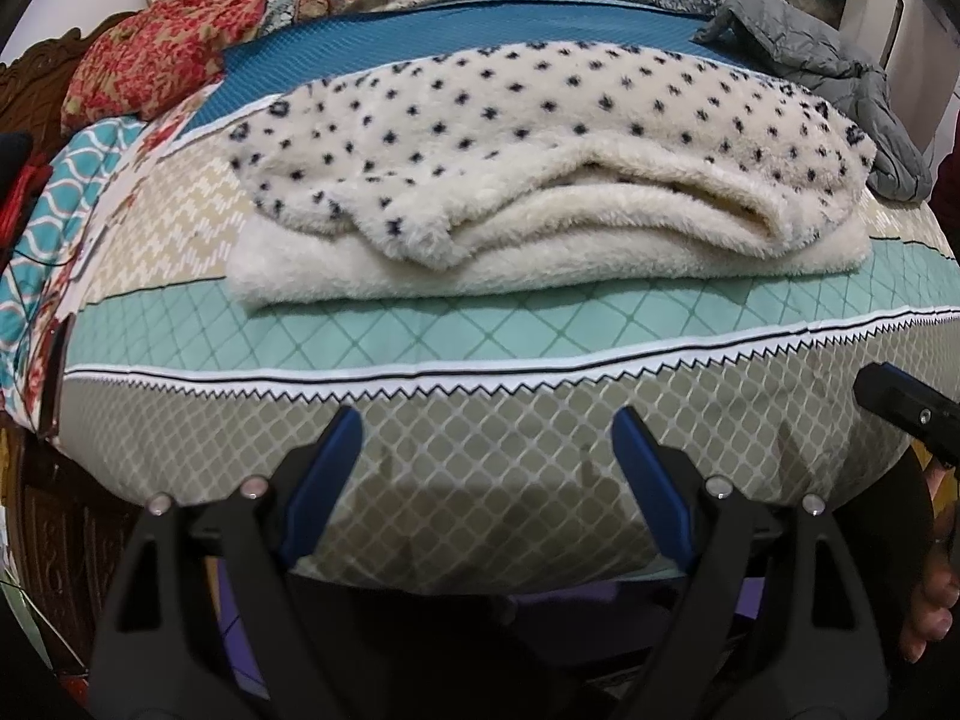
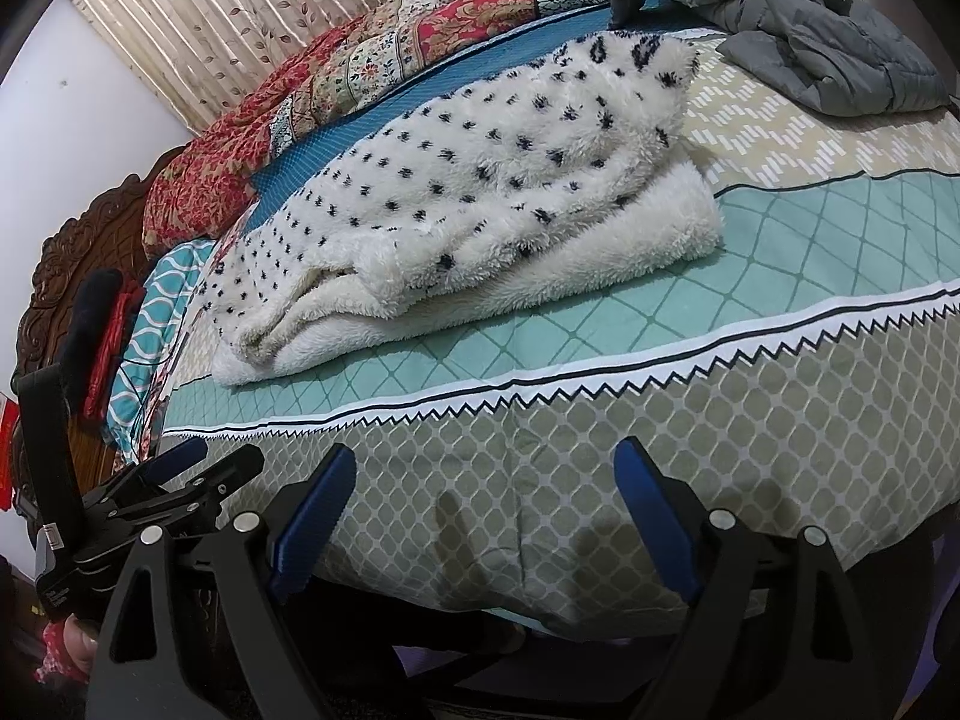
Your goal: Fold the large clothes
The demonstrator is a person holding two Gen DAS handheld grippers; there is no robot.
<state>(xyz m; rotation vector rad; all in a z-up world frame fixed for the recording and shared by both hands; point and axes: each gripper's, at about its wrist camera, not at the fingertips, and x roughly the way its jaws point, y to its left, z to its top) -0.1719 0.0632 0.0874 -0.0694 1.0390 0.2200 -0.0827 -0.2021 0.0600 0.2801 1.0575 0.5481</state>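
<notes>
A cream fleece garment with black spots (image 1: 528, 162) lies folded in a thick stack on the bed; it also shows in the right wrist view (image 2: 480, 204). My left gripper (image 1: 486, 426) is open and empty, held back over the bed's near edge, well short of the garment. My right gripper (image 2: 486, 462) is open and empty too, also at the near edge. The left gripper shows from the side at the lower left of the right wrist view (image 2: 198, 480). A tip of the right gripper shows at the right edge of the left wrist view (image 1: 900, 402).
The bed sheet (image 1: 480, 324) has teal, beige and grey patterned bands. A grey padded jacket (image 2: 798, 18) lies crumpled at the far right of the bed. A red floral quilt (image 1: 252, 18) is piled along the back. A carved wooden headboard (image 2: 72, 264) stands at the left.
</notes>
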